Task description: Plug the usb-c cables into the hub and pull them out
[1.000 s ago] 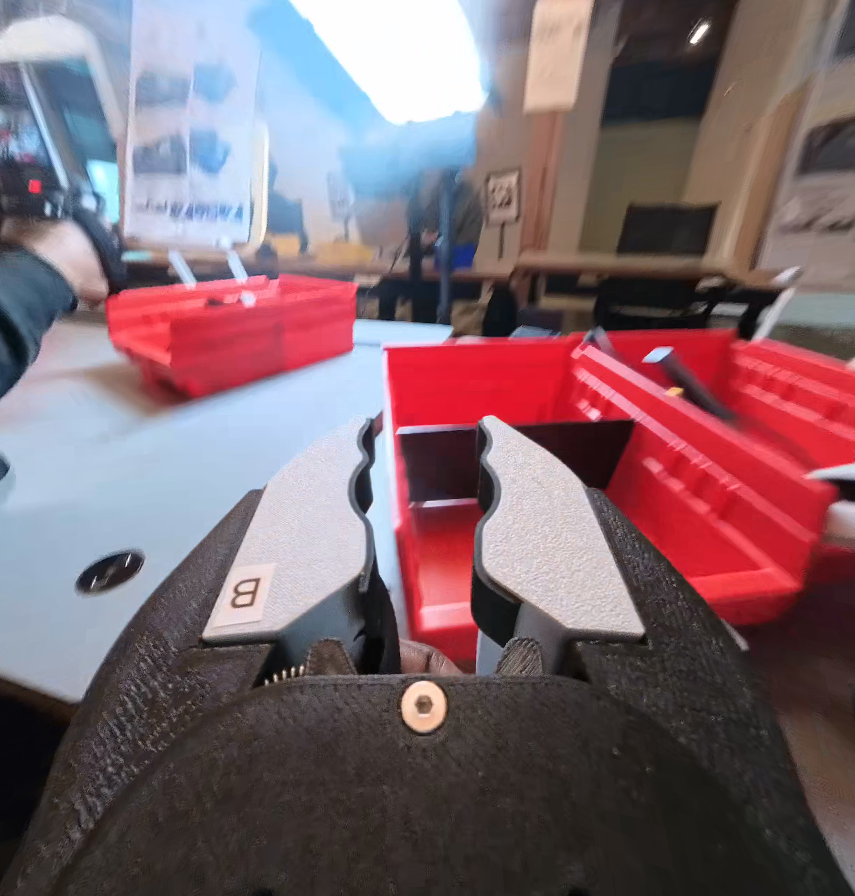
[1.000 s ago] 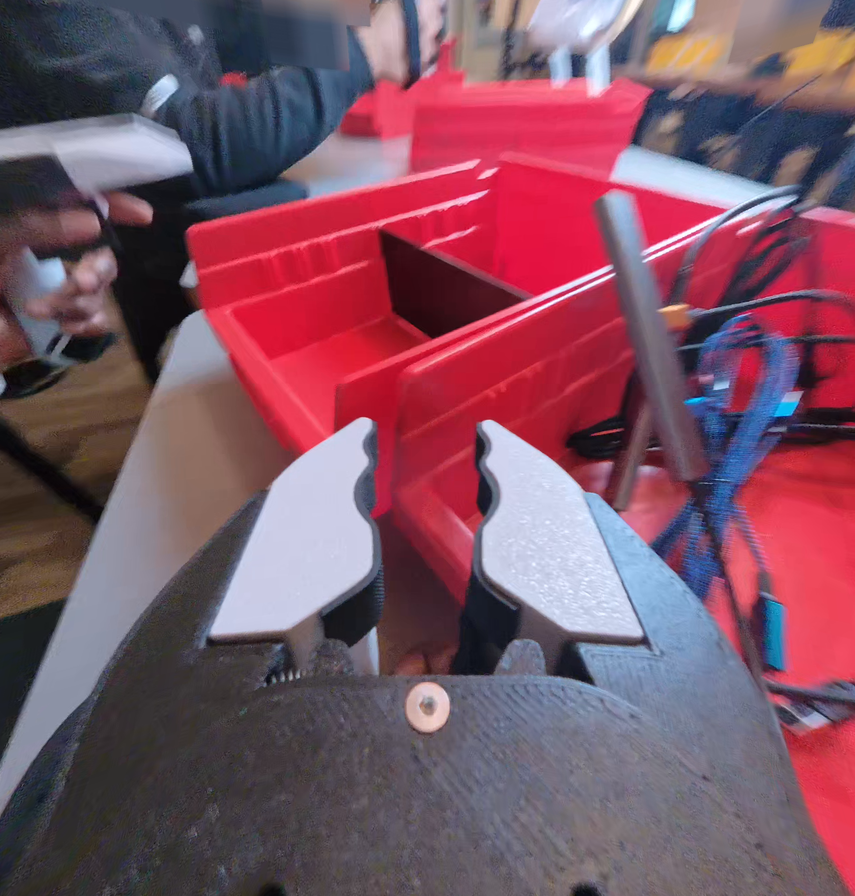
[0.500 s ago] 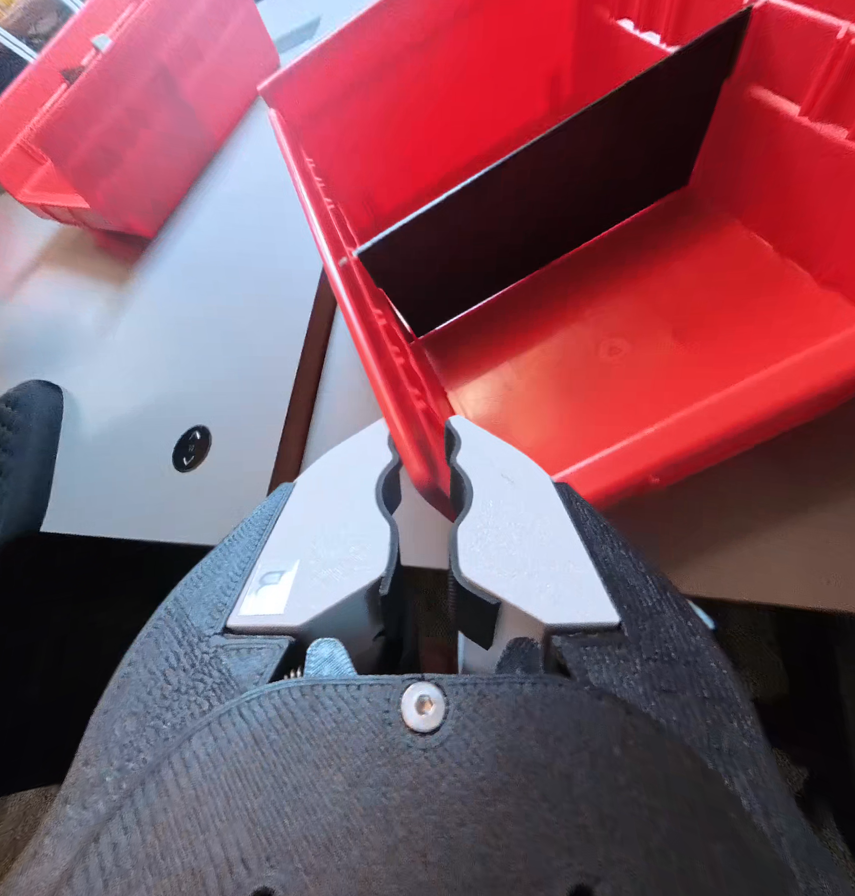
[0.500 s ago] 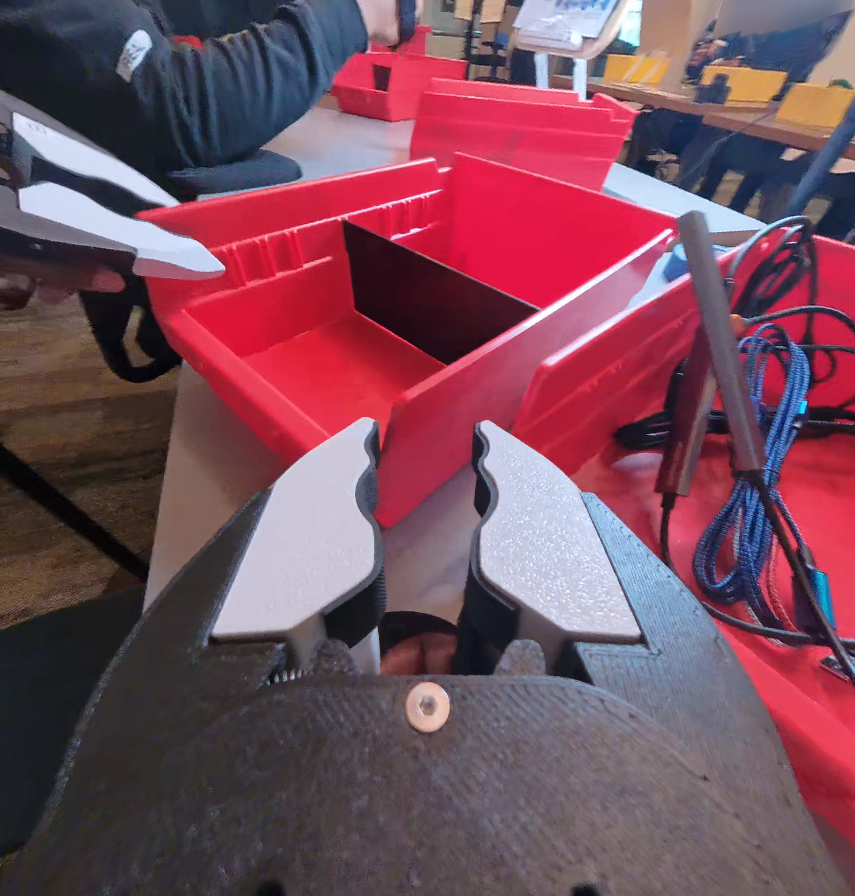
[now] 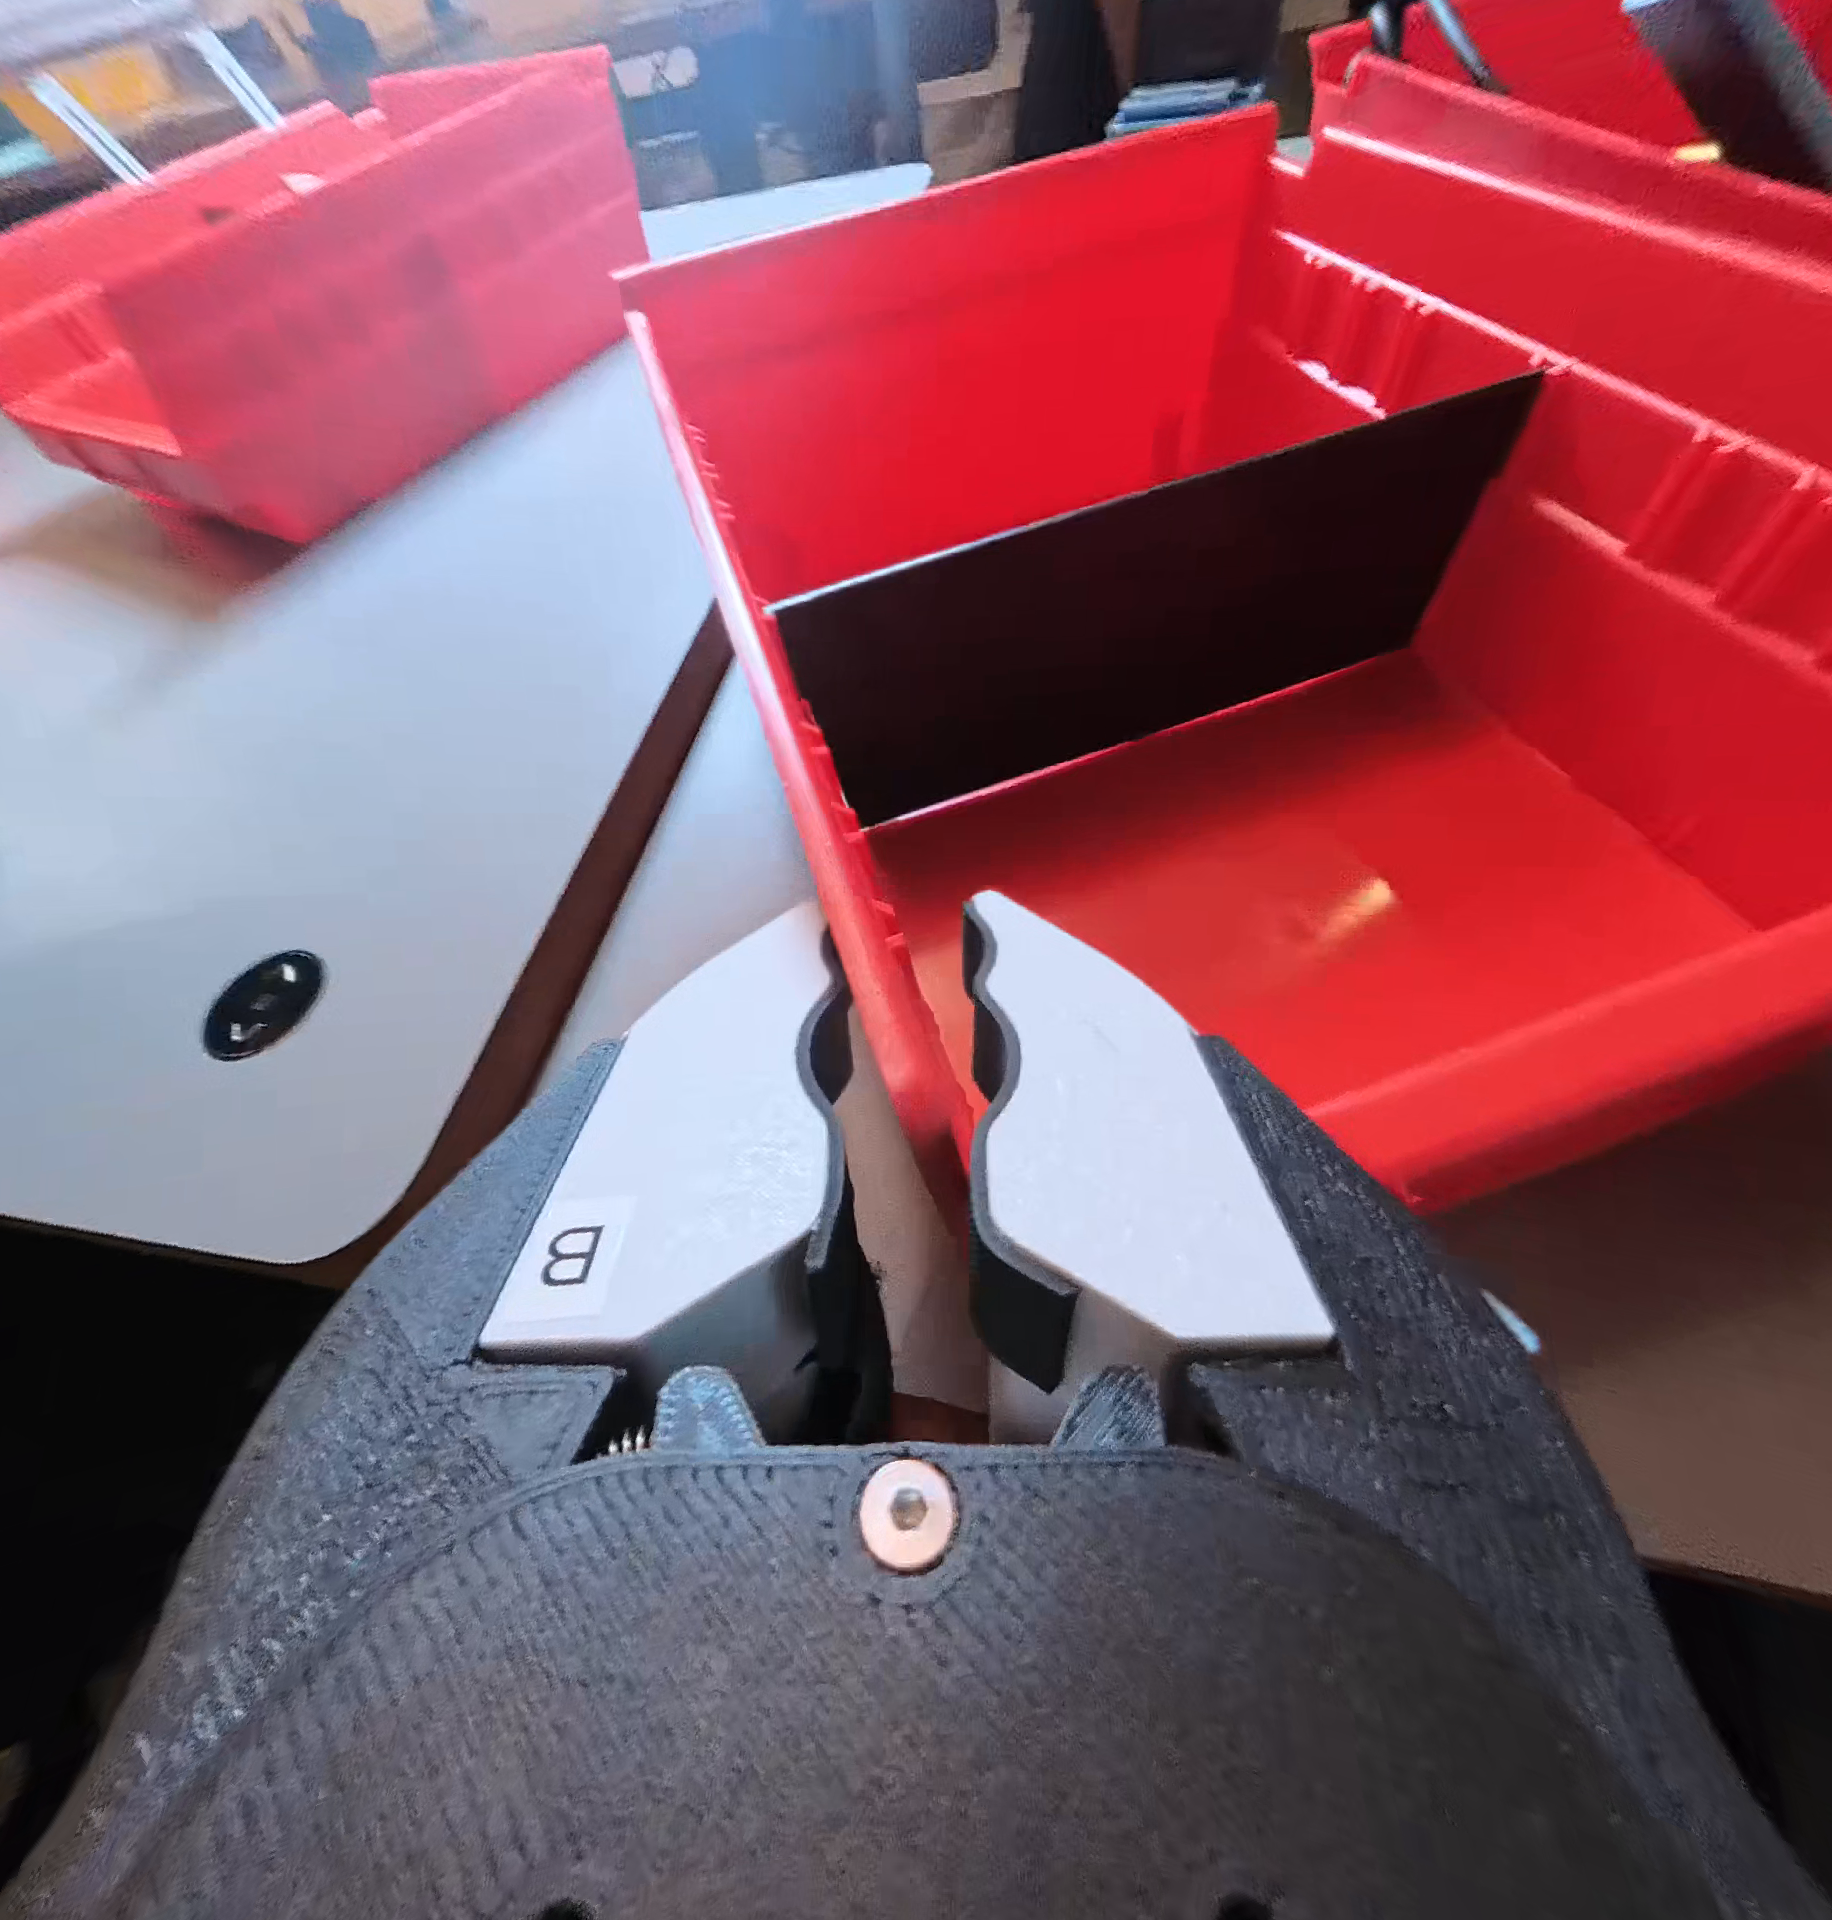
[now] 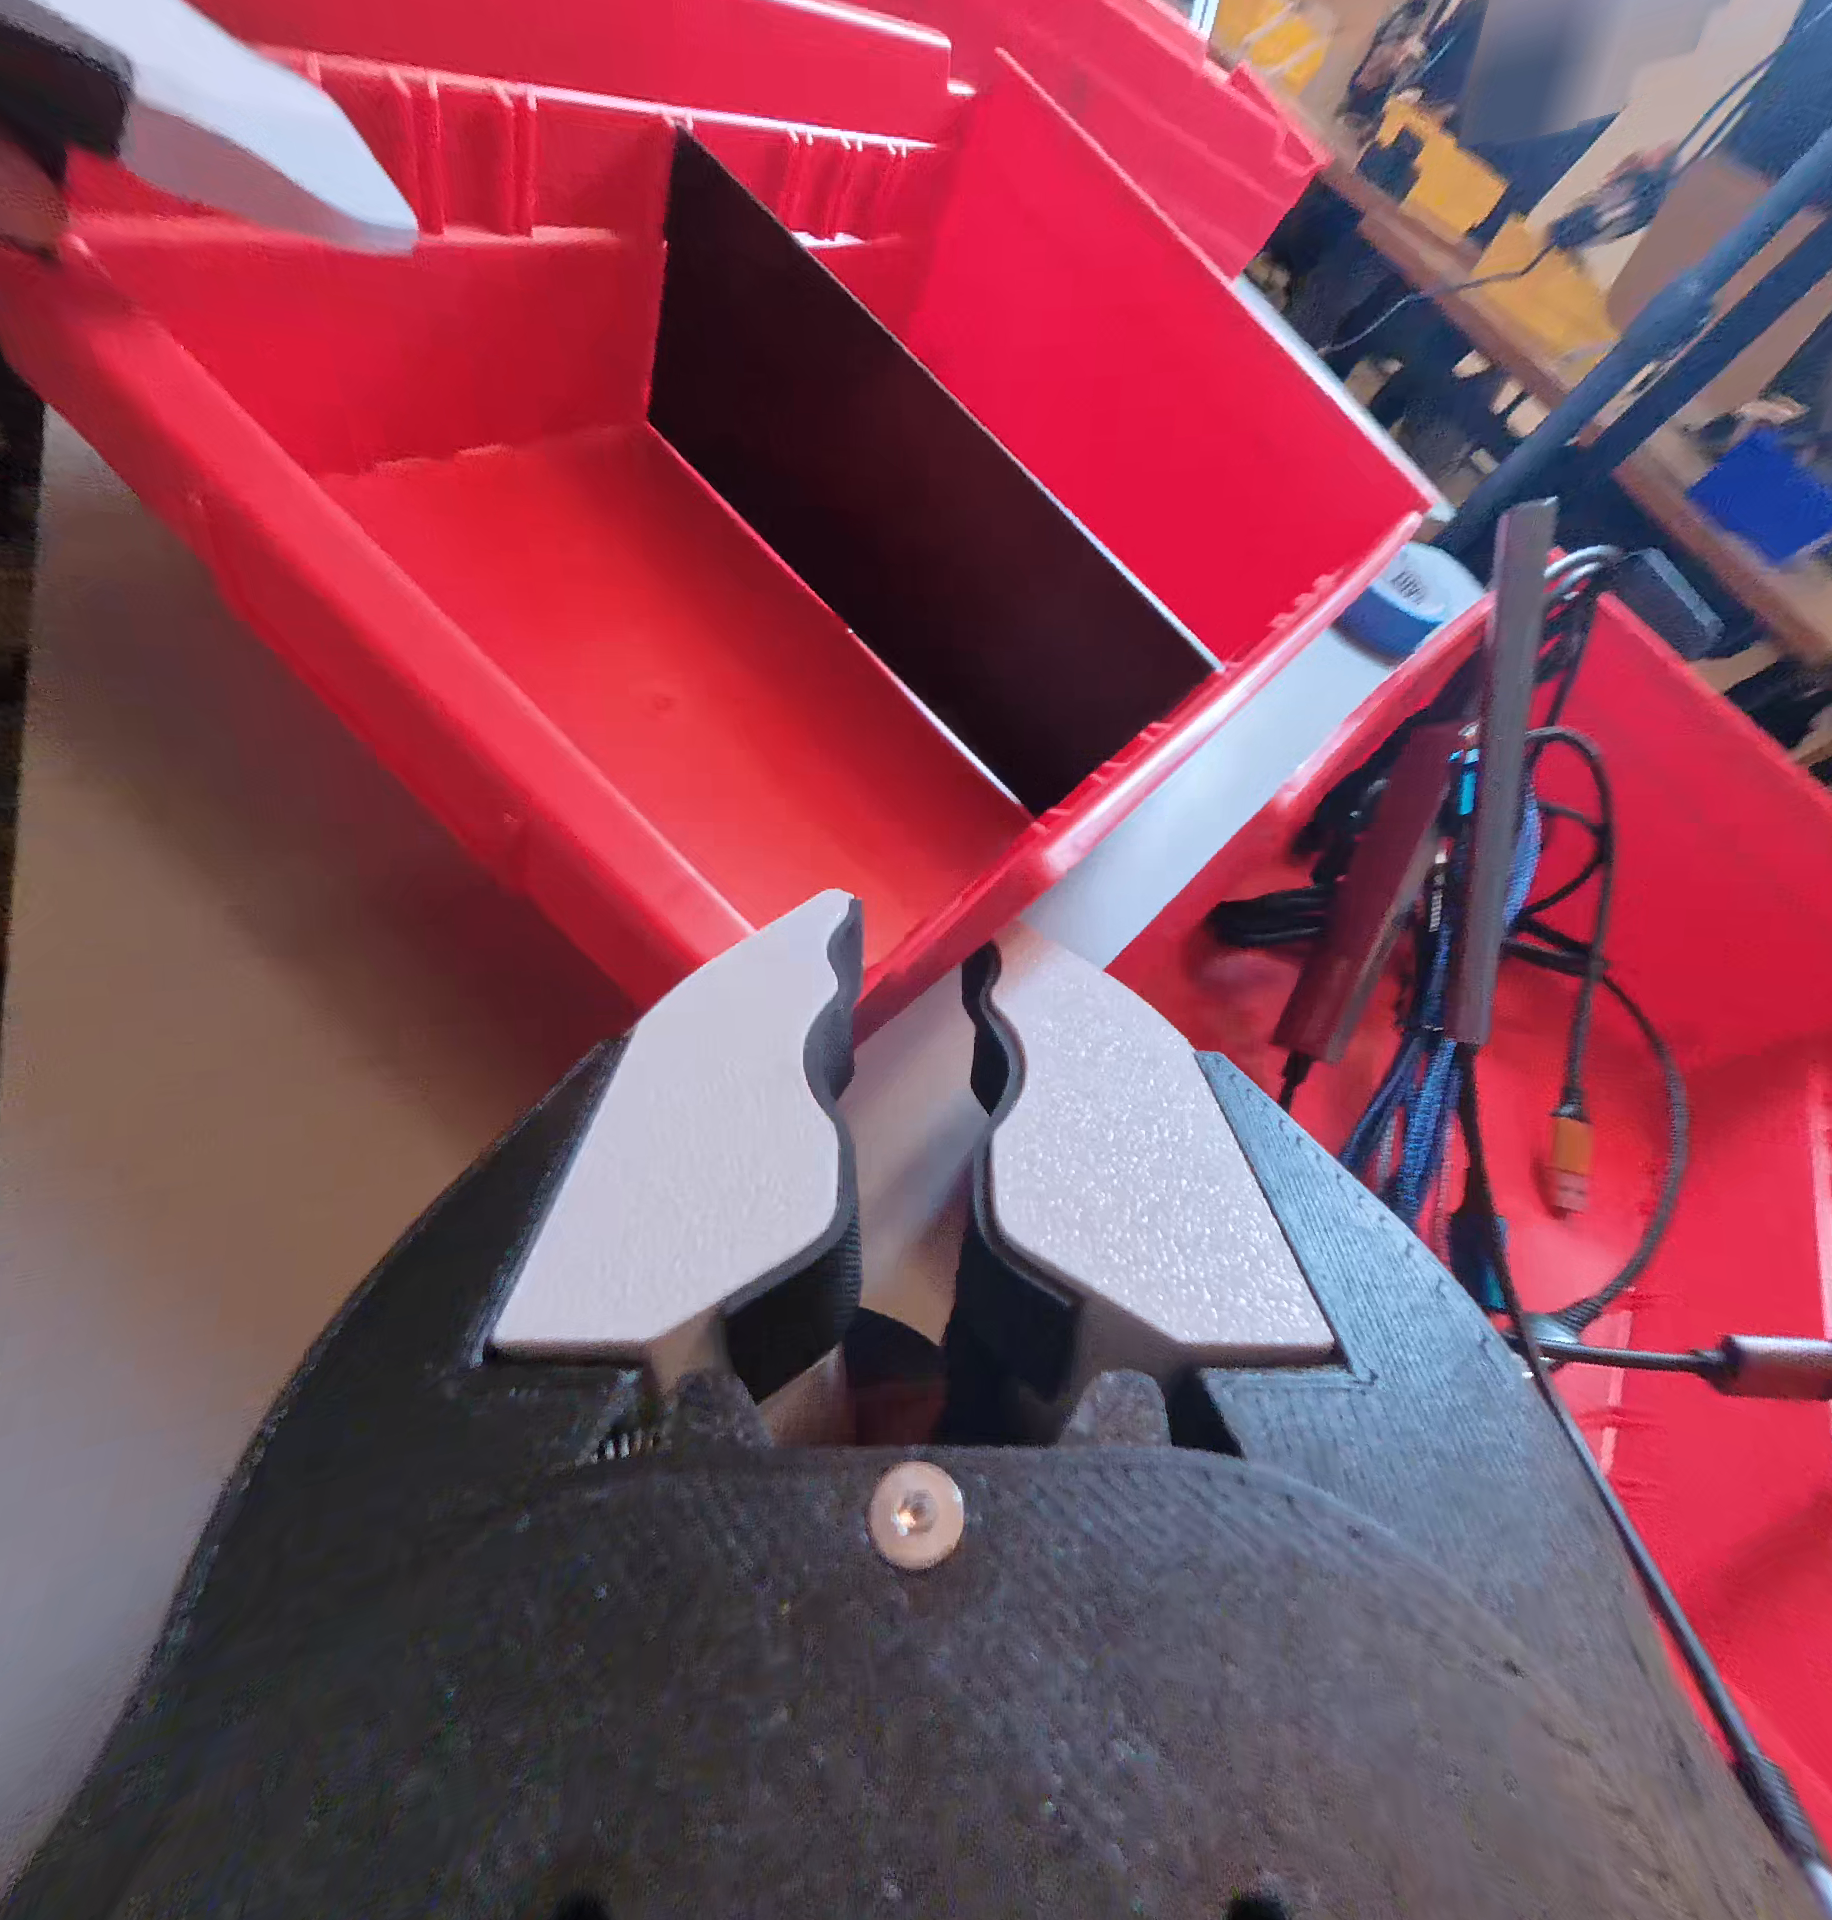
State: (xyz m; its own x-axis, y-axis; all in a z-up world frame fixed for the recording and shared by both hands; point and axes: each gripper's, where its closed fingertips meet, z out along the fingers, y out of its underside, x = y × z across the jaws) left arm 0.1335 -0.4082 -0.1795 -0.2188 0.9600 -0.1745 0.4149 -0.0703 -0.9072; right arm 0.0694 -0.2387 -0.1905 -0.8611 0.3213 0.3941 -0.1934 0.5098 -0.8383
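Cables, braided blue and smooth black, tangled in glossy red bin, my left fingers parted astride neighbouring bin's wall, right fingers parted too, empty.

Both cameras look forward and downward, very close, over a red divided bin (shared by both views): the left from its near-left corner, the right, tilted, from its near-right corner, catching a cable-filled bin alongside.
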